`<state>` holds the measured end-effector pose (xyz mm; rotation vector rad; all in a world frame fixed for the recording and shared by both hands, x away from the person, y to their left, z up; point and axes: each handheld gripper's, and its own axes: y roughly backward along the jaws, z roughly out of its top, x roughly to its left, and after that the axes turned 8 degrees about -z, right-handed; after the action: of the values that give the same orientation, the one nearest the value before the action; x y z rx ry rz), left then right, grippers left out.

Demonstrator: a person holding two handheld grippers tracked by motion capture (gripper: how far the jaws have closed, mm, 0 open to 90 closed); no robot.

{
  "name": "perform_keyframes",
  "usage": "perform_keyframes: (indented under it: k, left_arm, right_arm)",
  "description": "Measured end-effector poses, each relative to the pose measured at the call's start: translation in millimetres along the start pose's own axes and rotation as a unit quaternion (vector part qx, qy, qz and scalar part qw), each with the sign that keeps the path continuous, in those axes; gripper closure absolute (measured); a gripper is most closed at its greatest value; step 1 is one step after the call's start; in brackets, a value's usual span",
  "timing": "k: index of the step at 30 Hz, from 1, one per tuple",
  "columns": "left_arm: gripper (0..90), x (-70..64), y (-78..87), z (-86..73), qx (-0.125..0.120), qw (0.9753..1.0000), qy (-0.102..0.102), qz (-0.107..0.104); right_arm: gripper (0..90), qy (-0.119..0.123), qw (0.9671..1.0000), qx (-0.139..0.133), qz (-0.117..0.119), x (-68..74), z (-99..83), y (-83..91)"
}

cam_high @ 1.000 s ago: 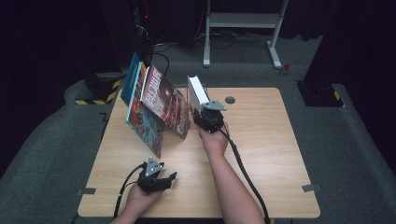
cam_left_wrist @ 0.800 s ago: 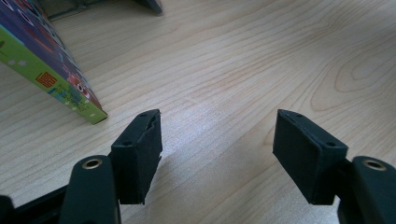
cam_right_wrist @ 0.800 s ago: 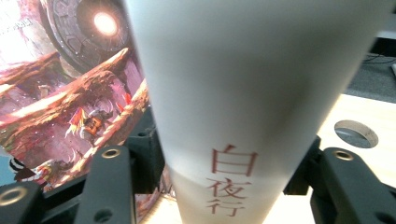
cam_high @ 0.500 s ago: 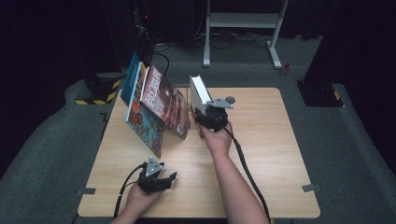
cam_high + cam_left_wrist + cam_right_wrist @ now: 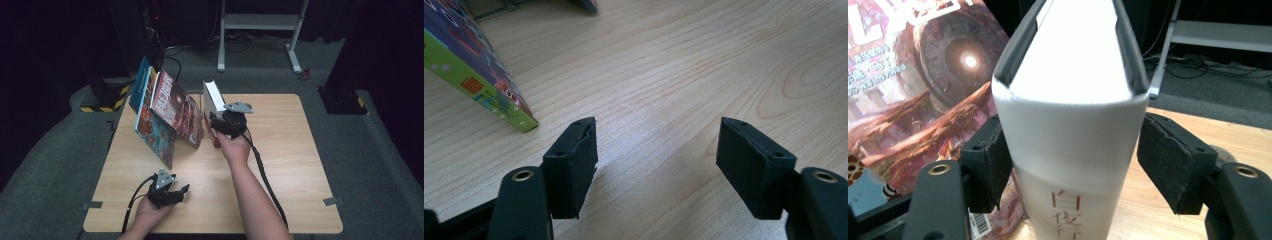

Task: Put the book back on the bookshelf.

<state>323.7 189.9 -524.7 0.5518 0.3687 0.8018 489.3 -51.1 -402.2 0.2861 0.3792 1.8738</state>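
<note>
Glossy paper book covers point(image 5: 175, 107) stand on a smooth, matt, pale wood table point(image 5: 300, 165).

Your right gripper point(image 5: 223, 121) is extended forward, jaws clamped either side of the white book point(image 5: 1073, 115). Your left gripper point(image 5: 170, 192) rests well nearer you, jaws apart.

Light wood table point(image 5: 280, 165); leaning books point(image 5: 165, 112) left of right gripper point(image 5: 220, 125), white book point(image 5: 212, 100) standing between its jaws

white book point(image 5: 1073, 125) base below frame edge, spine lettering cut off
</note>
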Motion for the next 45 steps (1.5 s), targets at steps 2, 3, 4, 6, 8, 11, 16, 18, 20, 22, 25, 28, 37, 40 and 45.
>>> perform_keyframes:
  k: [2, 3, 4, 6, 8, 11, 16, 18, 20, 22, 25, 28, 37, 40, 45]
  left_arm:
    - [33.0, -0.1, 0.0, 0.0, 0.000, 1.0000, 0.000, 0.000]
    - [33.0, -0.1, 0.0, 0.0, 0.000, 1.0000, 0.000, 0.000]
    - [33.0, -0.2, -0.1, 0.0, 0.000, 1.0000, 0.001, -0.001]
    - [33.0, 0.0, -0.1, 0.0, 0.000, 1.0000, 0.000, 0.000]
    - [33.0, 0.0, 0.0, 0.0, 0.001, 1.0000, 0.001, -0.001]
    - [32.9, 0.0, 0.1, 0.0, 0.001, 1.0000, 0.000, 0.000]
    - [32.9, 0.3, 0.4, -0.1, 0.001, 1.0000, 0.001, -0.002]
    - [32.9, 0.3, 0.4, -0.1, 0.001, 1.0000, 0.000, -0.001]
    - [32.9, 0.4, 0.4, -0.2, 0.002, 1.0000, 0.001, -0.002]
    - [32.9, 0.7, 0.4, -0.1, 0.000, 1.0000, -0.001, -0.002]
    - [32.9, 0.8, 0.3, 0.0, 0.000, 1.0000, -0.001, -0.001]
    - [32.9, 0.8, 0.3, -0.1, -0.001, 1.0000, -0.001, -0.001]
    - [32.9, 1.0, 0.4, -0.1, -0.002, 1.0000, -0.001, -0.001]
    - [32.9, 1.1, 0.3, 0.0, -0.002, 1.0000, -0.001, -0.002]
    - [32.9, 1.0, 0.4, 0.0, -0.001, 1.0000, -0.001, -0.001]
  right_arm:
    - [35.3, 0.001, 0.9999, -0.011, -0.005, 1.2, 2.7, 1.7]
    - [36.8, 0.005, 0.9998, -0.011, -0.013, 2.5, 4.7, 2.0]
    - [37.1, 0.009, 0.9998, -0.010, -0.015, 3.2, 6.3, 1.3]
    - [38.4, 0.015, 0.9997, -0.008, -0.019, 6.0, 10.4, -0.3]
    - [41.3, 0.020, 0.9995, -0.009, -0.021, 7.5, 13.2, -1.1]
    - [45.6, 0.015, 0.9997, -0.005, -0.020, 9.2, 16.0, -4.4]
    - [50.9, 0.015, 0.9995, -0.005, -0.029, 11.8, 18.5, -6.5]
    - [51.7, 0.010, 0.9995, -0.004, -0.030, 11.9, 18.6, -6.6]
    - [52.9, 0.006, 0.9994, -0.003, -0.034, 11.7, 19.0, -6.5]
    - [53.7, 0.006, 0.9993, -0.005, -0.036, 11.8, 18.8, -6.6]
    - [54.1, 0.002, 0.9991, -0.005, -0.041, 13.3, 18.7, -6.3]
    - [54.4, 0.003, 0.9989, -0.010, -0.047, 15.3, 18.0, -6.1]
    - [54.6, -0.001, 0.9983, -0.020, -0.054, 16.1, 23.6, -5.9]
    - [54.6, -0.003, 0.9982, -0.029, -0.052, 15.9, 25.7, -5.5]
    - [54.6, 0.004, 0.9977, -0.035, -0.058, 18.7, 32.6, -6.6]
